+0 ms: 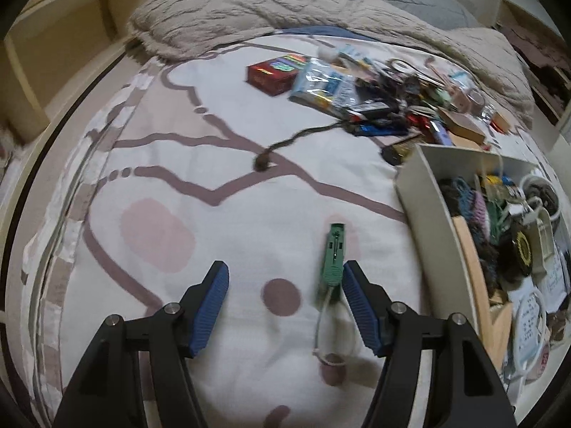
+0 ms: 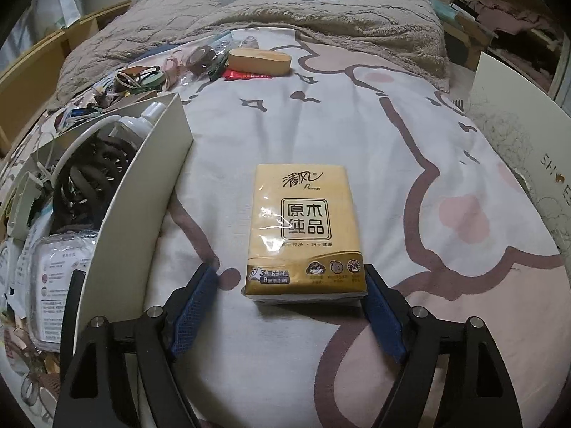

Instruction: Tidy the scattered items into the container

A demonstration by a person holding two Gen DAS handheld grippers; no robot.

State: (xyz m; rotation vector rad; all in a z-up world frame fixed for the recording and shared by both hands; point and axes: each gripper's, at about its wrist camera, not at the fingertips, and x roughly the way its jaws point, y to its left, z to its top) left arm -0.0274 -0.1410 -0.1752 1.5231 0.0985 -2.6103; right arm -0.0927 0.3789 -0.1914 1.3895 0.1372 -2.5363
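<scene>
While both grippers hang over a bed (image 2: 357, 135) with a patterned sheet, each has a loose item framed for pickup. Between the wide-spread jaws of the right gripper (image 2: 291, 306) lies a yellow tissue pack (image 2: 303, 228), flat on the sheet; its near end sits in the gap, close against the right pad, with clear space on the left — nothing is gripped. A white container (image 2: 142, 192), already crowded, stands just to the pack's left. Under the left gripper (image 1: 285, 306), also open and empty, a green clip (image 1: 333, 255) with a cord lies just inside the right pad. More clutter (image 1: 392, 96) waits near the bed's far edge, beyond the container.
</scene>
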